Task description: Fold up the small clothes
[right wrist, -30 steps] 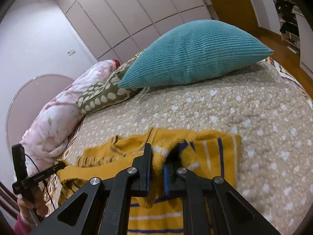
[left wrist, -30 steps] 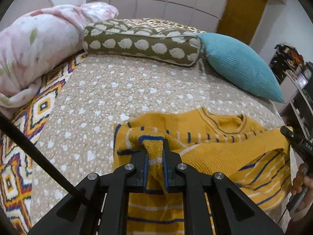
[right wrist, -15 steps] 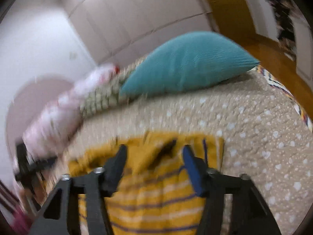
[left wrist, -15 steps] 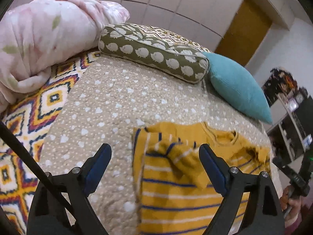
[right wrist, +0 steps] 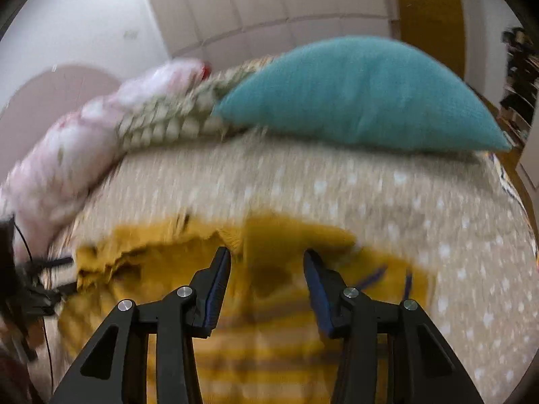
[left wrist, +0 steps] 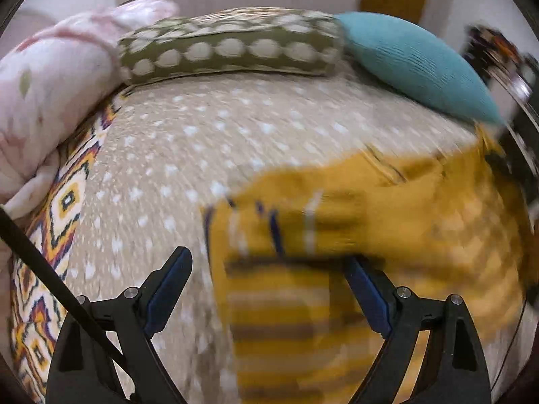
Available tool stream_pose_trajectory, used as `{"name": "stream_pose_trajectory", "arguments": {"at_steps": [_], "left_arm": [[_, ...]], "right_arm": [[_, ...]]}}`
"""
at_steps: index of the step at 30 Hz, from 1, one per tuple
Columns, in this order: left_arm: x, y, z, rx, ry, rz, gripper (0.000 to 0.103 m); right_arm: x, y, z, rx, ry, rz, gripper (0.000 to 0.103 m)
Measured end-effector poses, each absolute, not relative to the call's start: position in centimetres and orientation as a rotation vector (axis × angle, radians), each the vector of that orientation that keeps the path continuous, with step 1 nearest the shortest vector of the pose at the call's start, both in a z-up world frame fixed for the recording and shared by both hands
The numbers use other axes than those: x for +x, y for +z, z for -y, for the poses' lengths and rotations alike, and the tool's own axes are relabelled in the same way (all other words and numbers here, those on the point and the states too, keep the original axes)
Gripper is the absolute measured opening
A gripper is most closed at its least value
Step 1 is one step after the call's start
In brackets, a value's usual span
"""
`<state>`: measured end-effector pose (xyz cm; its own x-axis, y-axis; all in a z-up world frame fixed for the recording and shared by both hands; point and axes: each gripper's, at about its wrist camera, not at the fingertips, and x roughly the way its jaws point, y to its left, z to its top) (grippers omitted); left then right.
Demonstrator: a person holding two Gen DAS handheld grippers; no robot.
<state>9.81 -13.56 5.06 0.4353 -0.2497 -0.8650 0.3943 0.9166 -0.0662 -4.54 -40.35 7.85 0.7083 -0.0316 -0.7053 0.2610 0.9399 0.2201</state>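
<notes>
The yellow striped knit sweater [left wrist: 353, 235] lies on the near right part of the bed [left wrist: 235, 128], its neckline toward the far pillows and both sleeves laid inward across the body. The left claw [left wrist: 266, 289] is released, jaws spread wide over the sweater's left edge, gripping nothing. The right claw [right wrist: 267, 281] is likewise released, jaws apart above the folded-in right sleeve. Both views are motion-blurred, so fine fold lines cannot be confirmed. Judged from its look, the knit is light, soft and limp; it offers no stiffness, drapes under its own weight and stretches if pulled hard. Hold is best taken at doubled edges: the hem corners or the shoulder seams, pinching all layers together so that the sleeves do not slide out. At the far end rest a teal cushion [right wrist: 363, 97], a patterned bolster [left wrist: 232, 50] and a pink floral quilt [left wrist: 50, 94].
</notes>
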Motion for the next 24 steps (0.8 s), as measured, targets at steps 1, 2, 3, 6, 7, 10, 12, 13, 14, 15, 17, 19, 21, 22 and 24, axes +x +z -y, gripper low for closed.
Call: {"name": "stream_pose_trajectory", "arguments": {"at_steps": [1, 2, 3, 6, 7, 10, 12, 13, 14, 15, 17, 19, 21, 22, 24], "left_arm": [[10.7, 4.9, 13.3, 0.112, -0.391, -1.059, 0.09], [11.6, 4.6, 12.9, 0.061, -0.373, -1.068, 0.09], [12.4, 4.1, 12.2, 0.001, -0.342, -1.075, 0.09], [13.5, 2.1, 11.5, -0.044, -0.317, -1.134, 0.09], [13.6, 1.2, 11.4, -0.043, -0.313, -1.158, 0.09], [12.8, 1.3, 11.1, -0.017, -0.326, -1.127, 0.09], [11.9, 2.0, 10.7, -0.019, -0.342, -1.128, 0.09], [11.4, 2.4, 10.2, -0.029, -0.355, -1.122, 0.09], [10.8, 3.0, 9.8, -0.037, -0.369, -1.113, 0.09], [10.0, 3.5, 9.4, -0.04, -0.382, -1.104, 0.09], [8.0, 4.5, 8.3, -0.041, -0.411, -1.079, 0.09], [5.8, 5.2, 7.3, -0.036, -0.425, -1.069, 0.09], [4.0, 5.2, 6.5, -0.035, -0.438, -1.071, 0.09], [3.1, 5.1, 6.1, -0.033, -0.439, -1.074, 0.09], [1.6, 4.6, 5.8, -0.027, -0.448, -1.085, 0.09]], "right_arm": [[-4.0, 7.7, 40.6, 0.319, -0.19, -0.77, 0.049], [-3.2, 7.1, 41.0, 0.336, -0.219, -0.788, 0.049], [-2.6, 6.3, 41.4, 0.354, -0.24, -0.802, 0.049], [-1.6, 4.0, 42.5, 0.367, -0.318, -0.831, 0.049], [-1.5, 3.2, 42.8, 0.37, -0.339, -0.839, 0.049], [-1.4, 1.4, 43.8, 0.427, -0.335, -0.853, 0.049], [-2.0, 2.3, 44.0, 0.443, -0.33, -0.85, 0.049], [-2.8, 3.2, 43.9, 0.442, -0.316, -0.854, 0.05], [-3.5, 3.8, 43.8, 0.439, -0.293, -0.849, 0.053], [-4.8, 5.0, 43.7, 0.43, -0.258, -0.839, 0.064], [-7.7, 6.7, 43.4, 0.391, -0.243, -0.834, 0.078], [-10.5, 7.7, 43.1, 0.337, -0.264, -0.838, 0.08], [-13.1, 7.8, 42.7, 0.302, -0.277, -0.865, 0.08], [-14.3, 7.7, 42.5, 0.298, -0.275, -0.879, 0.08], [-16.3, 6.8, 41.8, 0.28, -0.279, -0.907, 0.08]]}}
